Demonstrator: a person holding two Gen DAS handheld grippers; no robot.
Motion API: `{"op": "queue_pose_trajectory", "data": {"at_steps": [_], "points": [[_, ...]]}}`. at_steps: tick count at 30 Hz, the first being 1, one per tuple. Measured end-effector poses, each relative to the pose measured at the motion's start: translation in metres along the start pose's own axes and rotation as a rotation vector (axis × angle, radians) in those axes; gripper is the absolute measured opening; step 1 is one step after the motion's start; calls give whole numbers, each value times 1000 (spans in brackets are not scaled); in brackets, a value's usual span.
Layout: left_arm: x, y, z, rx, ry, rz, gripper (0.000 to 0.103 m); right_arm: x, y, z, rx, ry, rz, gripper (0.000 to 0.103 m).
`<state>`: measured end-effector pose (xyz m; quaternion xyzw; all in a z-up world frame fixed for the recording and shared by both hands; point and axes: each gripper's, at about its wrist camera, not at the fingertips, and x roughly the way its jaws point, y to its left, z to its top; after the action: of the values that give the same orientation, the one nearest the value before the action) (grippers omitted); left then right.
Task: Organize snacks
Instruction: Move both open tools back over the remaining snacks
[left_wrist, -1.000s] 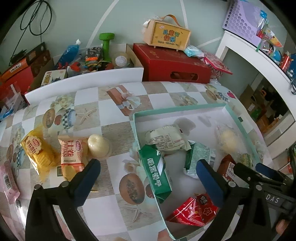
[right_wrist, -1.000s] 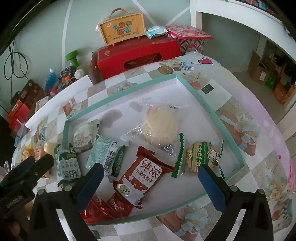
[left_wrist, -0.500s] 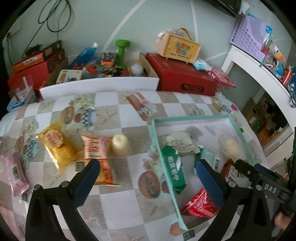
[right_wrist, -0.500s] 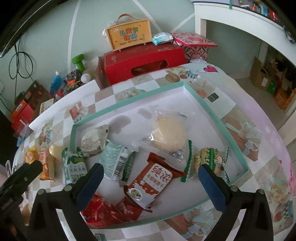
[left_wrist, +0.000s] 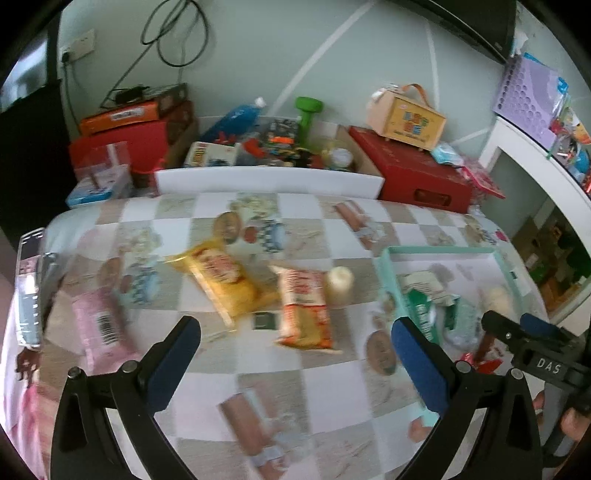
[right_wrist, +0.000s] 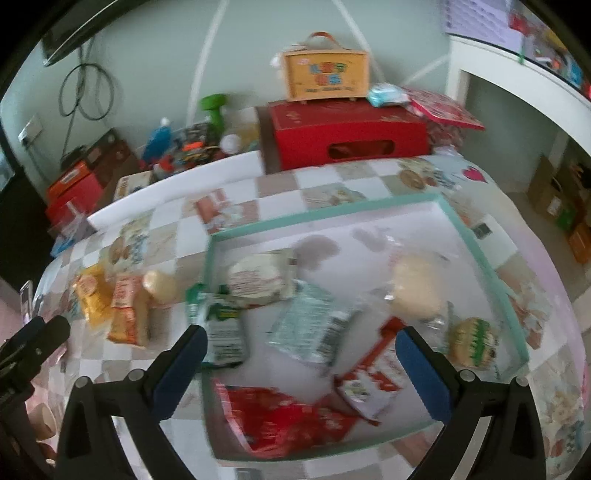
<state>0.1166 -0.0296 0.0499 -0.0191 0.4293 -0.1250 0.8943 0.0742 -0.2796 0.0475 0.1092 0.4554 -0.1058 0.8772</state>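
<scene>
A teal-rimmed white tray (right_wrist: 476, 243) holds several snack packets: a green one (right_wrist: 221, 332), a pale green one (right_wrist: 314, 328), a red one (right_wrist: 280, 421) and a round bun (right_wrist: 417, 288). On the checked cloth left of the tray lie a yellow packet (left_wrist: 221, 277), an orange-and-white packet (left_wrist: 304, 310), a cream bun (left_wrist: 340, 284) and a pink packet (left_wrist: 99, 328). My left gripper (left_wrist: 295, 362) hovers open and empty over the cloth, near the orange-and-white packet. My right gripper (right_wrist: 301, 369) hangs open and empty above the tray.
Behind the table stand a red box (right_wrist: 347, 133) with a yellow carry case (right_wrist: 325, 74) on it, a green dumbbell (left_wrist: 308, 112) and a heap of small items. A white shelf (left_wrist: 535, 155) stands at the right. A phone (left_wrist: 29, 280) lies at the table's left edge.
My left gripper has swung left, from over the tray's edge to over the loose packets on the cloth. The right gripper has pulled back and left a little. Both stay open.
</scene>
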Motion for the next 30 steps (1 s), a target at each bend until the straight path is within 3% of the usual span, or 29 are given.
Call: {"op": "queue_pose_trajectory", "data": {"at_steps": [7, 18, 23, 30], "points": [[-6, 32, -8, -28, 12, 106, 103, 1, 46, -3, -85, 5, 66, 103], [-3, 80, -13, -139, 30, 159, 103, 8, 103, -13, -186, 21, 126, 103], [0, 106, -12, -205, 42, 167, 103, 11, 122, -18, -216, 23, 135, 103], [8, 136, -10, -271, 71, 115, 103, 18, 137, -18, -231, 34, 142, 103]]}}
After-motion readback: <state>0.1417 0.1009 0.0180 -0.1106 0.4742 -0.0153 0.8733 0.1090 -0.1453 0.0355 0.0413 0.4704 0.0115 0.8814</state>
